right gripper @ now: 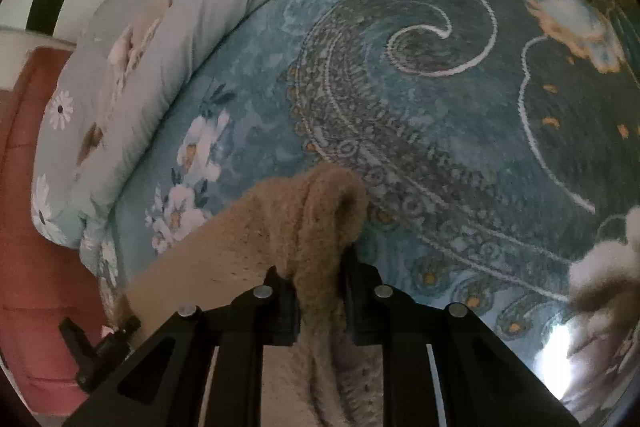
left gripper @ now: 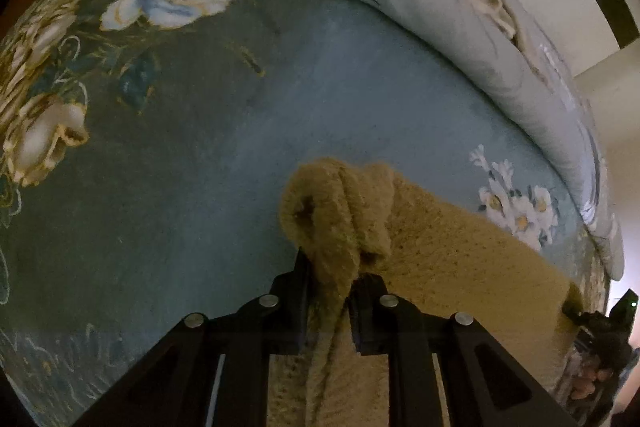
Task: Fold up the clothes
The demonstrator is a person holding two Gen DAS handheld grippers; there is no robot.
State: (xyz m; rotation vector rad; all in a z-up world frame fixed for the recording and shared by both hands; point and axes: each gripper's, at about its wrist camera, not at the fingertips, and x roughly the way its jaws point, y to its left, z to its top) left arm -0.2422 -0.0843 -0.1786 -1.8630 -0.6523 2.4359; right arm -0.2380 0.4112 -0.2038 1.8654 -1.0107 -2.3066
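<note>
**Both grippers clamped on tan knit garment above bed**

Left hand-held gripper [left gripper: 334, 269]: closed on a bunched fold of the tan knit garment [left gripper: 460, 267]. The fabric is pinched between the two black fingers at lower centre of the left wrist frame, with a rolled lump of knit standing above the fingertips. From there the garment runs as a taut sheet toward the lower right of the frame, and a strip of it hangs down between the finger arms to the bottom edge.

Right hand-held gripper [right gripper: 320, 267]: closed on another bunch of the same garment [right gripper: 224, 251]. The knit drapes over the fingertips at lower centre of the right wrist frame and spreads toward the lower left — where the other gripper's black body shows at the frame edge, against the garment's far end.

Surroundings:
- The garment is held over a bed covered by a teal floral blanket [left gripper: 240, 147], which fills most of both frames; whether the garment touches it cannot be told.
- A pale green flowered quilt [left gripper: 460, 7] lies bunched along the blanket's far edge — upper right in the left wrist frame, upper left in the right wrist frame.
- A fluffy white object [right gripper: 608, 259], blurred, sits at the right edge of the right wrist frame.
- Reddish floor [right gripper: 28, 247] shows at the left edge of that frame.
</note>
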